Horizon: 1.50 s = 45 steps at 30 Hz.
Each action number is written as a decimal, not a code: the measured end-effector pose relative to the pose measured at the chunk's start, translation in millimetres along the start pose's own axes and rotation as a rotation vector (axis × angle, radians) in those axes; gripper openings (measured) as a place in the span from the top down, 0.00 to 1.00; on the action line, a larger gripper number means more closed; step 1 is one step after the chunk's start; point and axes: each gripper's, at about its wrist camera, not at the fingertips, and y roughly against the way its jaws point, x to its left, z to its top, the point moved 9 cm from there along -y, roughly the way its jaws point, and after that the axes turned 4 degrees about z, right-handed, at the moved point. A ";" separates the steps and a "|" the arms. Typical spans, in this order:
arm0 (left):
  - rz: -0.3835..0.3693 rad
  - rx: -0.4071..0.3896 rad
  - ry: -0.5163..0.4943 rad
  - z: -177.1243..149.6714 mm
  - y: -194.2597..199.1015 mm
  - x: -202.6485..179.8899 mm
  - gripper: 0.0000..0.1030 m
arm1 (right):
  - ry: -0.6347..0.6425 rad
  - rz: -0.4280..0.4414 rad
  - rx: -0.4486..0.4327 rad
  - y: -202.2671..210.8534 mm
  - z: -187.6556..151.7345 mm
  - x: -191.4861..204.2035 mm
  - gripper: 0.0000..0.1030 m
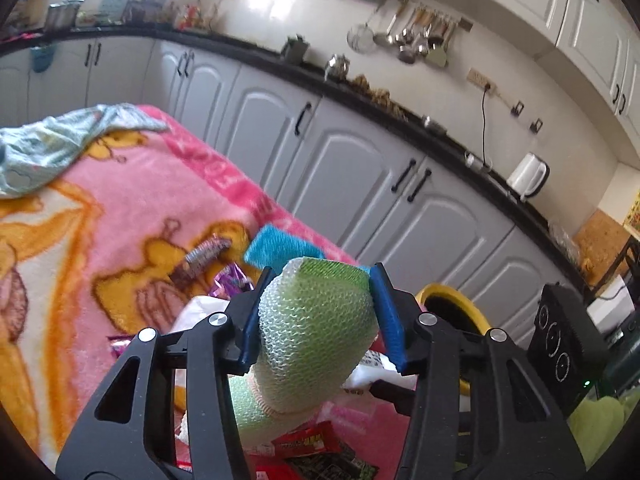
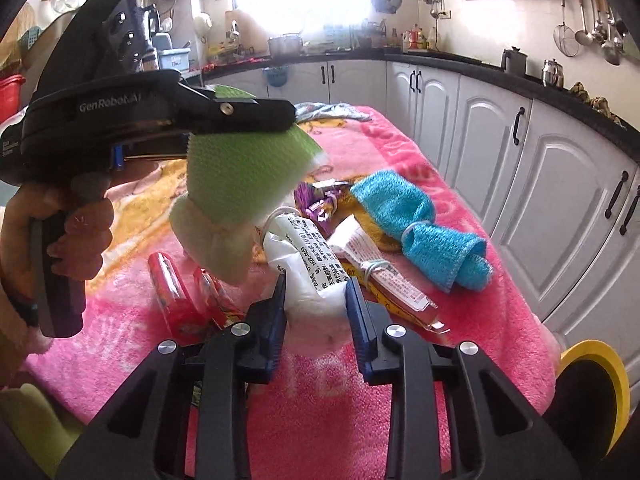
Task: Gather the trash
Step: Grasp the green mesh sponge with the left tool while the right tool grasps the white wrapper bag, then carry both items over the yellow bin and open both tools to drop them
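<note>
Green mesh scrubber (image 1: 316, 332) is clamped mid-body in your left claw (image 1: 320, 320), lifted above the blanket-covered bench (image 2: 460, 320). It's soft, light and springy, so hold pressure. Your right claw (image 2: 316, 312) straddles the white plastic wrapper (image 2: 308, 276), jaws apart: thin, crinkly, slippery; pinch the bunched middle. Yellow-rimmed bin (image 2: 600, 364) sits just beside the bench edge.

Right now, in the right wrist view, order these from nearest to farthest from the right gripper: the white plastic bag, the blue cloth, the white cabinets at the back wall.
1. white plastic bag: between the fingers of the right gripper, straight ahead.
2. blue cloth: farther up the pink blanket, ahead and to the right.
3. white cabinets: beyond the blanket's far end.
</note>
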 end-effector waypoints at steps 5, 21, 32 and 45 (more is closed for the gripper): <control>0.017 -0.087 -0.005 17.0 27.7 -10.4 0.62 | -0.016 -0.010 -0.028 16.6 6.5 -4.5 0.73; -0.012 -0.138 -0.080 16.5 43.1 -70.0 0.64 | -0.105 -0.125 -0.094 102.1 2.9 -46.9 0.73; -0.087 -0.115 -0.148 11.4 24.2 -129.1 0.64 | -0.203 -0.230 -0.132 158.4 -18.2 -89.7 0.73; -0.181 -0.110 -0.204 9.0 -3.0 -204.6 0.64 | -0.288 -0.377 -0.210 228.2 -41.6 -137.5 0.73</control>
